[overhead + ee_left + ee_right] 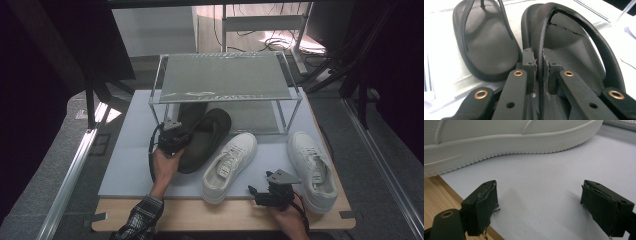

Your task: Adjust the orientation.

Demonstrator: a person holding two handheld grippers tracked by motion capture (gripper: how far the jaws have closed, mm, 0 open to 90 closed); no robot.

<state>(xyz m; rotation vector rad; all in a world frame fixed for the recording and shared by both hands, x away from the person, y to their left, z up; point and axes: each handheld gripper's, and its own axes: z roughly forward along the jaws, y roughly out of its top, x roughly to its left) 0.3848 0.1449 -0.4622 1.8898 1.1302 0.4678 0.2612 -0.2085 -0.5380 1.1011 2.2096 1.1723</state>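
Observation:
My left gripper (172, 134) (539, 53) is shut on the strap (541, 37) of a dark flip-flop (207, 137) (574, 50), which lies on the white mat in front of the rack. A second dark flip-flop (192, 112) (489, 45) lies beside it, partly under the rack's lower level. My right gripper (256, 192) (540, 192) stands open over the mat near the front edge, with nothing between its jaws. The sole of a white sneaker (230, 165) (506, 140) lies just ahead of it.
A two-level shoe rack (225, 75) with a flat top shelf stands at the back of the white mat (135, 160). Another white sneaker (312, 170) lies at the right front. The mat rests on a wooden table (200, 215); metal rails run along both sides.

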